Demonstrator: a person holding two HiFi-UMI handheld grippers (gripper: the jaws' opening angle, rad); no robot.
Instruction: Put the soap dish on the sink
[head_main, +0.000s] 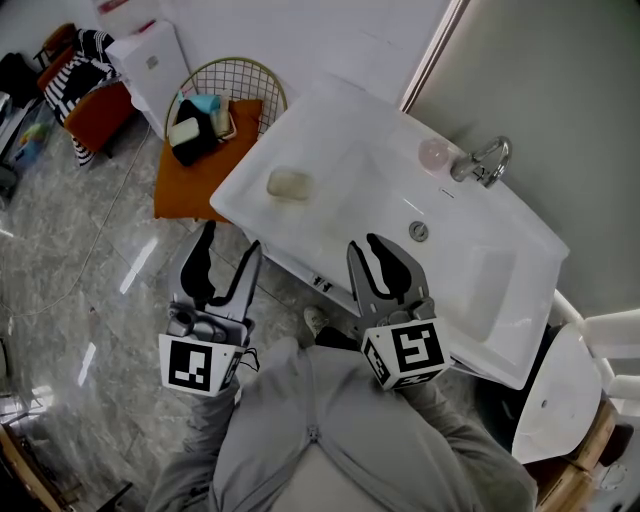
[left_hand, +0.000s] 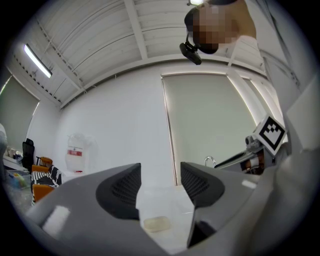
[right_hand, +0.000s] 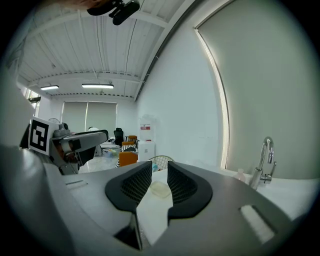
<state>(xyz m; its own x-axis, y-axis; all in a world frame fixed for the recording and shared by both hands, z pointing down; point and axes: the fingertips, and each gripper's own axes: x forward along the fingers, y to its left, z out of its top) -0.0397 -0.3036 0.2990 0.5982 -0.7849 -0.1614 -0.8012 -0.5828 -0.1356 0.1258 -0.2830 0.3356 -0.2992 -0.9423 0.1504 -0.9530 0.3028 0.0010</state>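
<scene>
The soap dish (head_main: 289, 184), a pale translucent oval, lies on the flat left part of the white sink (head_main: 480, 290). It also shows low between the left gripper's jaws (left_hand: 156, 223) and through the right gripper's narrow gap (right_hand: 160, 189). My left gripper (head_main: 231, 238) hovers off the sink's front-left edge, open and empty (left_hand: 160, 182). The right gripper (head_main: 364, 243) hangs over the sink's front rim, its jaws a little apart with nothing between them (right_hand: 159, 177). Both stand clear of the dish.
A chrome faucet (head_main: 485, 162) and a small pink item (head_main: 436, 153) stand at the sink's back, with the drain (head_main: 419, 231) in the basin. An orange wire-backed chair (head_main: 200, 175) with a dark bag (head_main: 190, 135) stands left of the sink. A white chair (head_main: 560, 400) is at the right.
</scene>
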